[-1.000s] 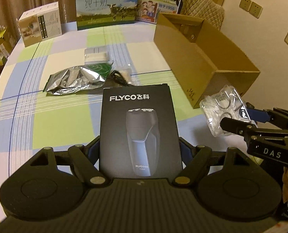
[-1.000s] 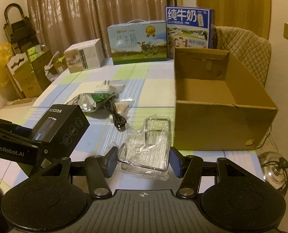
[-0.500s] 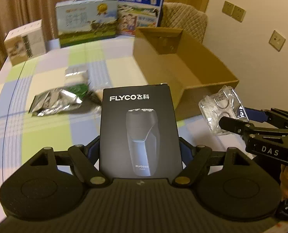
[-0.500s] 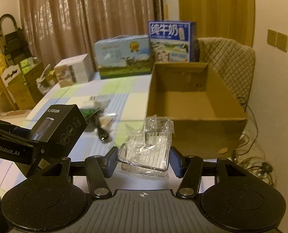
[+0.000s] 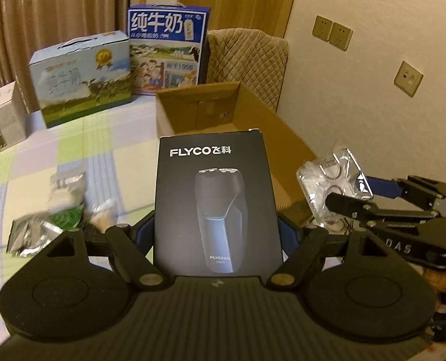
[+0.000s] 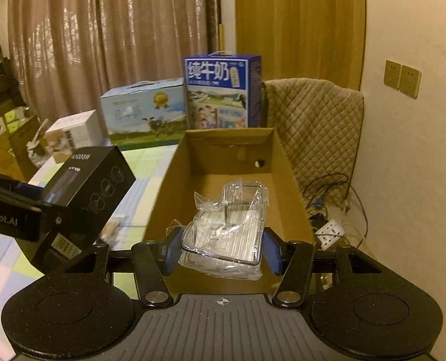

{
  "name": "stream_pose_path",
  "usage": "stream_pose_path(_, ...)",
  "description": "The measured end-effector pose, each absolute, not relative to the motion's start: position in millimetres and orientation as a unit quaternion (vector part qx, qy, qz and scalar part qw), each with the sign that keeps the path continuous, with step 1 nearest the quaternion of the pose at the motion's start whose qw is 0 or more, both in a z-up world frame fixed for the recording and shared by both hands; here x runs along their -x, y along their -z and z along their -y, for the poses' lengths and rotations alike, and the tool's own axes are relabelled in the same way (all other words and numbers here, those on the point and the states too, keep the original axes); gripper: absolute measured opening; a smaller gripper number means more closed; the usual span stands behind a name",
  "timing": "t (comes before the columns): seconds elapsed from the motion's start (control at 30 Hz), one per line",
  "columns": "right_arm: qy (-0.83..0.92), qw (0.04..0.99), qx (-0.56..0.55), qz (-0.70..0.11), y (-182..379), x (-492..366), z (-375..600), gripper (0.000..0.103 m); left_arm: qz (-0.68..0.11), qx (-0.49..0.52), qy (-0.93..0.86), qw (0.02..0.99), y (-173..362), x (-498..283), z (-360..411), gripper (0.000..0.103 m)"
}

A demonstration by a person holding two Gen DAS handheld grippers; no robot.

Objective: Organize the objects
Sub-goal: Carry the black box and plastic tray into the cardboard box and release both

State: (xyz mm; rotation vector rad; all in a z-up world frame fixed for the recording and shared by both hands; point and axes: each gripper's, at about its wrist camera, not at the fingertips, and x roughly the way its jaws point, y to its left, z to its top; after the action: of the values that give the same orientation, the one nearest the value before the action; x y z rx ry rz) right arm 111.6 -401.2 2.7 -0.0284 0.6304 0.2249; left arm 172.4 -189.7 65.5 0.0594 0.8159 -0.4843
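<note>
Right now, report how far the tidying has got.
Nothing is packed yet: the cardboard box looks empty. In hand: the left gripper is shut on the black shaver box, and the right gripper holds the clear plastic pack above the box's near end. The foil pouch and small items beside it remain on the table.

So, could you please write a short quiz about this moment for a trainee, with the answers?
1. True or false: the left gripper is shut on the black FLYCO shaver box.
2. What does the right gripper hold? A) a foil pouch B) a clear plastic-wrapped package C) a milk carton
3. Fill in: the right gripper's load is over the open ______.

Key: 1 true. 2 B, the clear plastic-wrapped package. 3 cardboard box.
</note>
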Motion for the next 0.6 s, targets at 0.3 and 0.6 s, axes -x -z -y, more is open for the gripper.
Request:
stream_pose_path(0.3, -0.100, 0.941, 0.001, -0.323, 4.9, -164.5, 423.7, 0.053, -0.399, -0.034, 0.235, 0.886, -64.2, -230.8, 232.3, 0.077)
stream_pose_path(0.6, -0.088, 0.939, -0.007, -0.331, 16.2, -197.7, 438.7, 0.053, -0.403, -0.042, 0.234, 0.884, -54.0, -263.5, 257.3, 0.077)
